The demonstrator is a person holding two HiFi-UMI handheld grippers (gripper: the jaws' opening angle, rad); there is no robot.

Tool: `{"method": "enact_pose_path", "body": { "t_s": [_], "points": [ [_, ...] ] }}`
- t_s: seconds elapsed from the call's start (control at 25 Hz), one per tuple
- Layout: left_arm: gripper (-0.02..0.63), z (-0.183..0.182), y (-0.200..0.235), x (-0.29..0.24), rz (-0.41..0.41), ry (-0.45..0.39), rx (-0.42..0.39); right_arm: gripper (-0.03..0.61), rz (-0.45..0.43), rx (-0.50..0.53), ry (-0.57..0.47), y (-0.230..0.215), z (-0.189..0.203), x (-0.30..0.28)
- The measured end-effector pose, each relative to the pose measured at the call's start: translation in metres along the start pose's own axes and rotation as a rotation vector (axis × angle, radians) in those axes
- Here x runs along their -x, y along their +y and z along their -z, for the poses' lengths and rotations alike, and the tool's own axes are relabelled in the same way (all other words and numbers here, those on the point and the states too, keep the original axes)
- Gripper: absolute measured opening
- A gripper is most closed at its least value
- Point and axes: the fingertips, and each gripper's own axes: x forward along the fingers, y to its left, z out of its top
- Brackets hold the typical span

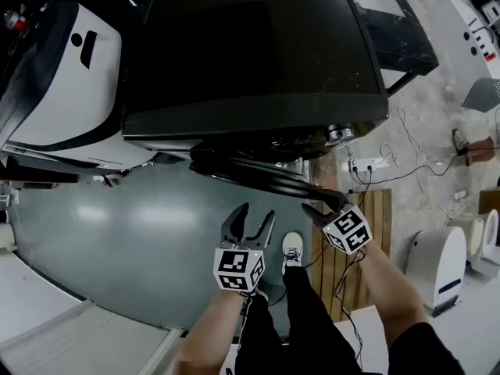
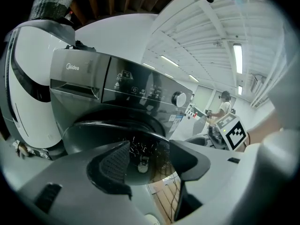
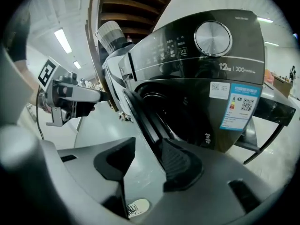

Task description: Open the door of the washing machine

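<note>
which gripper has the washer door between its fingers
The right gripper: the edge of the open door runs between its spread fingers. The left gripper has nothing between its fingers.

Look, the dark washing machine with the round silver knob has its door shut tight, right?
Not shut: the door of the dark washing machine with the round silver knob stands ajar, swung out from the front, as the right gripper view shows.

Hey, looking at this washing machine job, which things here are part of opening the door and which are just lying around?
Job: washing machine, its door ajar, right gripper with the door edge between its jaws, left gripper open nearby.
Lying about: power strip, cables, wooden slats, white machine at left.
</note>
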Motion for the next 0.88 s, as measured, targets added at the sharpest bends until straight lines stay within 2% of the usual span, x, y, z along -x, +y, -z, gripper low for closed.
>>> {"method": "enact_pose_path", "body": {
  "t_s": [0.2,0.44,0.64,0.88],
  "points": [
    [0.264,0.014,-0.001,0.017,-0.001,0.007,0.010,0.189,-0.056,0.010,-0.099,0.042,-0.013,0.025],
    [0.265,0.030,0.001,0.041,-0.018,0.009,0.025,0.172,-0.019,-0.013,-0.211,0.072,-0.038,0.039],
    [0.265,0.047,0.007,0.063,-0.035,0.012,0.051,0.162,0.000,-0.076,-0.260,0.096,-0.046,0.036],
    [0.265,0.070,0.026,0.095,-0.082,0.022,0.089,0.149,-0.025,-0.128,-0.284,0.132,-0.054,0.030]
  ]
}}
